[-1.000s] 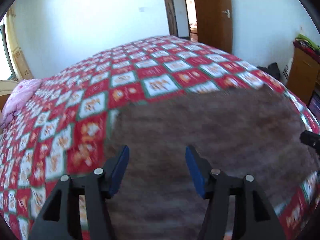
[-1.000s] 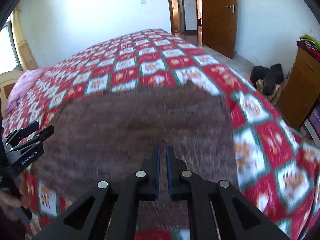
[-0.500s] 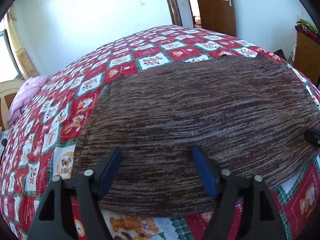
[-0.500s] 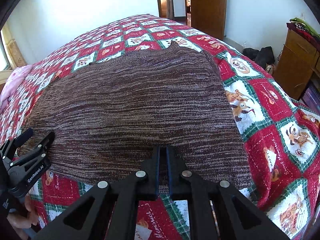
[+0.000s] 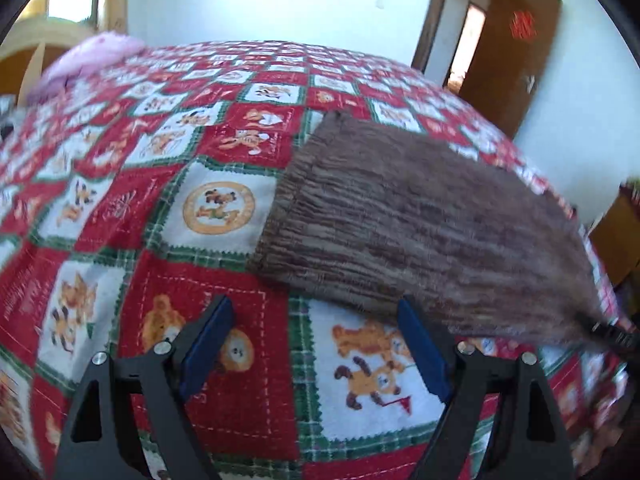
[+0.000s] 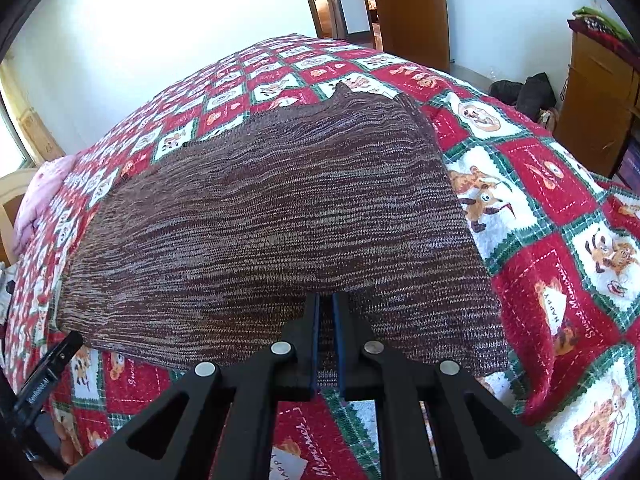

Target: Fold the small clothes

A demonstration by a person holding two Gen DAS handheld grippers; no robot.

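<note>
A brown marled knit garment [image 6: 272, 216] lies spread flat on the red, white and green patchwork bedspread [image 6: 560, 208]. My right gripper [image 6: 325, 300] is shut on the garment's near hem, with knit fabric between its blue pads. In the left wrist view the garment [image 5: 420, 216] lies to the right and ahead. My left gripper [image 5: 316, 312] is open and empty above the bedspread [image 5: 160, 208], just off the garment's near left corner. The left gripper's body shows at the lower left of the right wrist view [image 6: 44, 376].
A pink pillow [image 5: 92, 56] lies at the bed's far left. A wooden cabinet [image 6: 596, 92] stands to the right of the bed, with dark bags [image 6: 520, 92] on the floor beside it. A brown door [image 6: 412, 8] stands open beyond the bed.
My left gripper has swung left off the garment and now hovers over bare bedspread beside its corner. My right gripper stays shut on the hem, and the garment has settled flat.
</note>
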